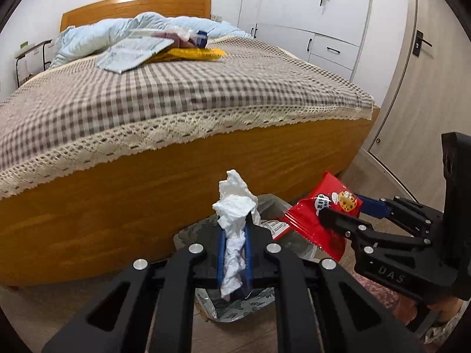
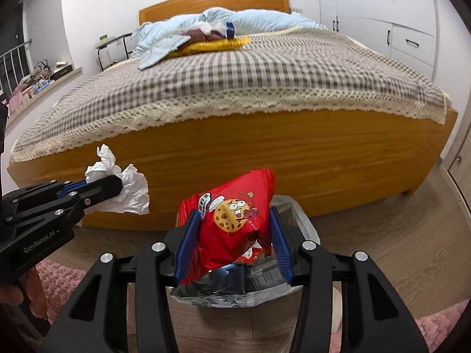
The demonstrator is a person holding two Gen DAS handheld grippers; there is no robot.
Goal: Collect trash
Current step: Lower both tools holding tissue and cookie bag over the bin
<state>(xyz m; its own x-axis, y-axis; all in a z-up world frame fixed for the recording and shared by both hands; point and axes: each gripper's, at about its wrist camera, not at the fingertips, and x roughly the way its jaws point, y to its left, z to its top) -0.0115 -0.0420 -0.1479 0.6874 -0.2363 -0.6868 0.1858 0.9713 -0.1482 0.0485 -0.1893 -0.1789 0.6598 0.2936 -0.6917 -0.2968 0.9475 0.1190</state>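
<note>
My left gripper (image 1: 234, 229) is shut on a crumpled white tissue (image 1: 235, 206) and holds it over the bag-lined trash bin (image 1: 188, 232) at the foot of the bed. It also shows in the right wrist view (image 2: 117, 186) with the tissue (image 2: 129, 191). My right gripper (image 2: 232, 220) is shut on a red cookie wrapper (image 2: 229, 223), held above the same bin (image 2: 306, 229). In the left wrist view the right gripper (image 1: 341, 209) and wrapper (image 1: 321, 217) are at right of the bin.
A wooden bed (image 1: 147, 200) with a checked cover stands right behind the bin. A pile of bedding and packets (image 1: 159, 44) lies at its head. White wardrobes (image 1: 323, 14) stand at right. A pink rug (image 2: 59, 276) lies on the wood floor.
</note>
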